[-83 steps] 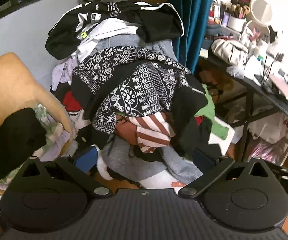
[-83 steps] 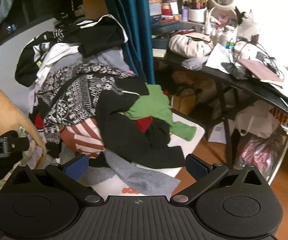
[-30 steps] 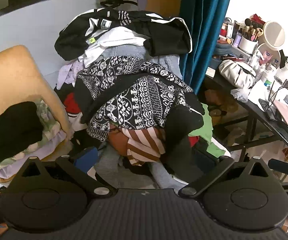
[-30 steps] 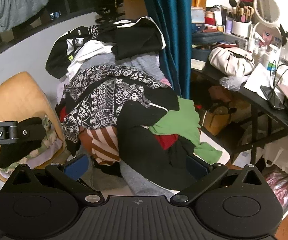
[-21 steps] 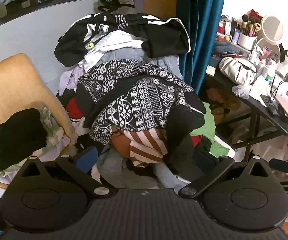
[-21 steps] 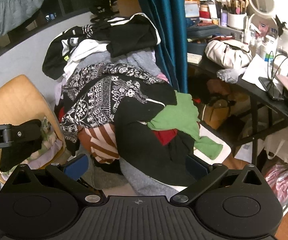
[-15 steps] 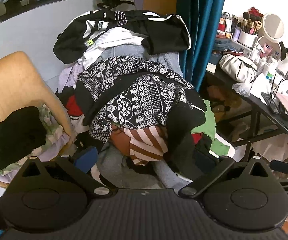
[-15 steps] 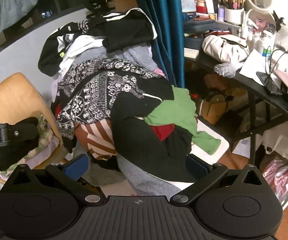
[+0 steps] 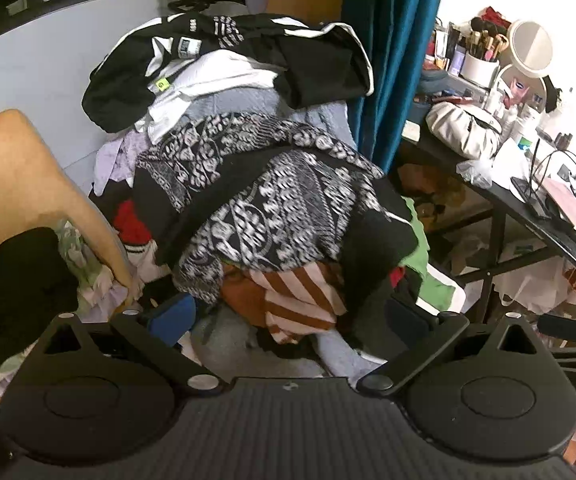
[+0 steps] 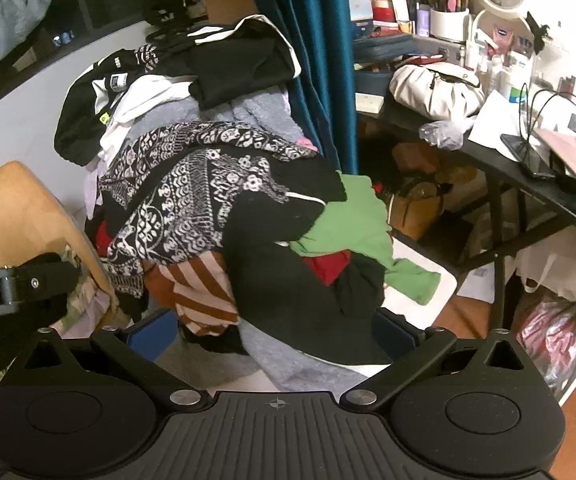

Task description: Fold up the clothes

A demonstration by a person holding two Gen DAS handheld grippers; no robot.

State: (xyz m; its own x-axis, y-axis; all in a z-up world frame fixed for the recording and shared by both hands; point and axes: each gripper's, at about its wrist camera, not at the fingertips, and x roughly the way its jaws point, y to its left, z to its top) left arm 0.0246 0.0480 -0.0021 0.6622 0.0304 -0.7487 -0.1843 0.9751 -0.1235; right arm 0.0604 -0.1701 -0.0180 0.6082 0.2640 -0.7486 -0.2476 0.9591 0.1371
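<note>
A tall heap of clothes (image 9: 271, 208) fills the middle of both views. A black-and-white patterned garment (image 9: 263, 204) lies on top, also in the right wrist view (image 10: 191, 184). Under it hang a brown-and-white striped garment (image 9: 300, 300), a black garment (image 10: 288, 280) and a green one (image 10: 352, 232). A black-and-white jacket (image 9: 247, 52) tops the back of the heap. My left gripper (image 9: 288, 316) is open and empty, just short of the striped garment. My right gripper (image 10: 271, 332) is open and empty, in front of the heap's lower edge.
A wooden chair (image 9: 15, 184) at the left holds folded clothes (image 9: 19, 292). A teal curtain (image 9: 392, 52) hangs behind the heap. A black desk (image 10: 528, 184) at the right carries a bag, a round mirror, brushes and cables. Bags lie under the desk.
Both grippers moved slightly closer to the heap and stayed open. The clothes have not moved.
</note>
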